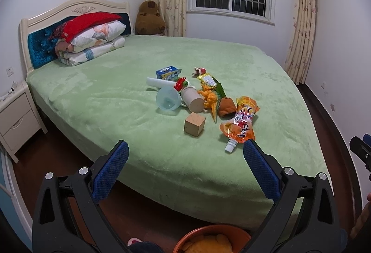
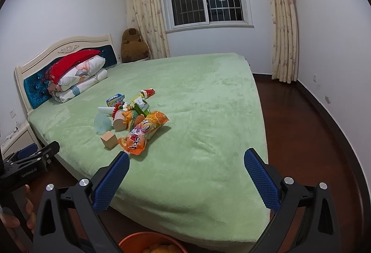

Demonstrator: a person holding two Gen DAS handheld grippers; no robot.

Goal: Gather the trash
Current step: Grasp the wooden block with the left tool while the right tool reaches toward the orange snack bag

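A heap of trash and toys lies mid-bed. An orange drink pouch (image 1: 242,122) with a white spout is nearest; it also shows in the right wrist view (image 2: 143,132). Behind it lie a yellow-green wrapper (image 1: 209,81), a red crumpled wrapper (image 1: 199,71), a blue carton (image 1: 168,72) and a white roll (image 1: 160,82). My left gripper (image 1: 185,151) is open and empty, held before the bed's near edge. My right gripper (image 2: 186,159) is open and empty over the bed's near corner.
Also in the heap are a wooden cube (image 1: 194,124), a blue cup (image 1: 167,98), a cylinder (image 1: 192,100) and an orange toy dinosaur (image 1: 212,100). An orange bin (image 1: 211,239) stands on the floor below me. Pillows (image 1: 92,39), a nightstand (image 1: 16,113) and a plush bear (image 1: 148,18) are at the far left.
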